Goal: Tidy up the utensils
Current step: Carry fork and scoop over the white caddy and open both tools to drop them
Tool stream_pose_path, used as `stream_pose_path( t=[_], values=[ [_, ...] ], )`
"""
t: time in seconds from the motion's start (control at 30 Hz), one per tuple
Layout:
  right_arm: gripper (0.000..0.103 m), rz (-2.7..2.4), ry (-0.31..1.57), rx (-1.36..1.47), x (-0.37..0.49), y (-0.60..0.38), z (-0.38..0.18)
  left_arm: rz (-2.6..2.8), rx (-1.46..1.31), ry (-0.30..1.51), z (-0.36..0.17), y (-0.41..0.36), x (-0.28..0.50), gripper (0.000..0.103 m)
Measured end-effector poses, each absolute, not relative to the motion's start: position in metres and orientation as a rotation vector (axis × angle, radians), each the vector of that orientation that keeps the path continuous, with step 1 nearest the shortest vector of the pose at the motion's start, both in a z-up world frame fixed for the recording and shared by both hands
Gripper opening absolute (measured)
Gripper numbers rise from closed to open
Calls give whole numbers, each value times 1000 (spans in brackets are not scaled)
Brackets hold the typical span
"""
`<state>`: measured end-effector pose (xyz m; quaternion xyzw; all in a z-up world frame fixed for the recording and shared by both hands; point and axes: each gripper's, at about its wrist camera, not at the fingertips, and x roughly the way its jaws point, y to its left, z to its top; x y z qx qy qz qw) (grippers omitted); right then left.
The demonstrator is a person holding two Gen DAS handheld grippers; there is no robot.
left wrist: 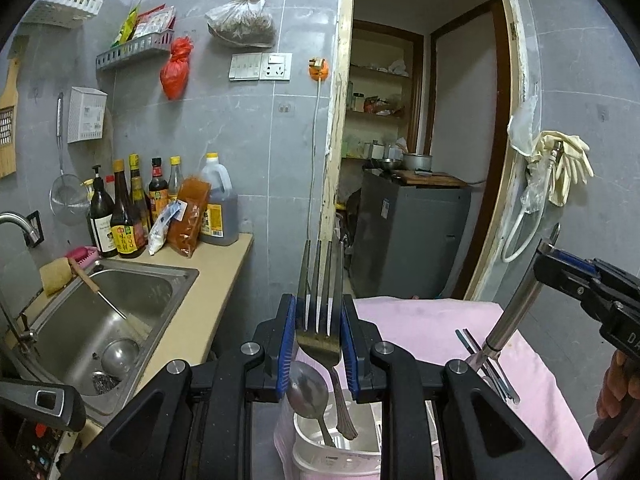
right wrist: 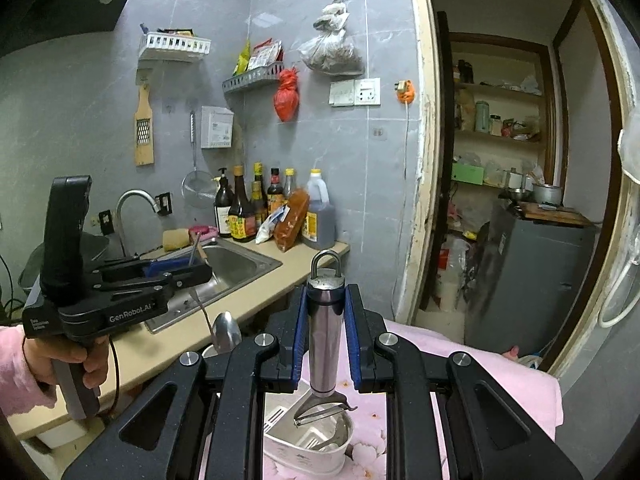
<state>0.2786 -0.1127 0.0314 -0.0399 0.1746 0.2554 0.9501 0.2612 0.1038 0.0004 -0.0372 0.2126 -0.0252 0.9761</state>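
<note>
1. Left gripper (left wrist: 319,328) clamped on flat steel fork (left wrist: 320,304), tines pointing up and away, handle hanging down into white plastic utensil holder (left wrist: 336,456) directly below.
2. Right gripper (right wrist: 325,336) clamped on round steel peeler handle (right wrist: 325,328), long axis upright, blade end just above the same holder.
3. Steel spoon (left wrist: 306,392) standing in the holder beside the fork handle.
4. Likely next: lowering both straight down, fork nearer.

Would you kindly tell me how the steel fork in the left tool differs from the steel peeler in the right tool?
The flat steel fork has four tines pointing up; the round-handled steel peeler has its hanging loop up and its blade down. The fork's handle already dips into the white plastic utensil holder; the peeler's blade hangs above it. Both are metal, upright and clamped.
</note>
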Motion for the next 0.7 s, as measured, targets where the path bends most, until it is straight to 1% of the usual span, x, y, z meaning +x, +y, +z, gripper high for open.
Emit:
stream_pose_path(
  t=[0.7],
  values=[
    [16,607,345,-91,282,-115,33,-61,-58,496,-17,93,262,20]
  ],
)
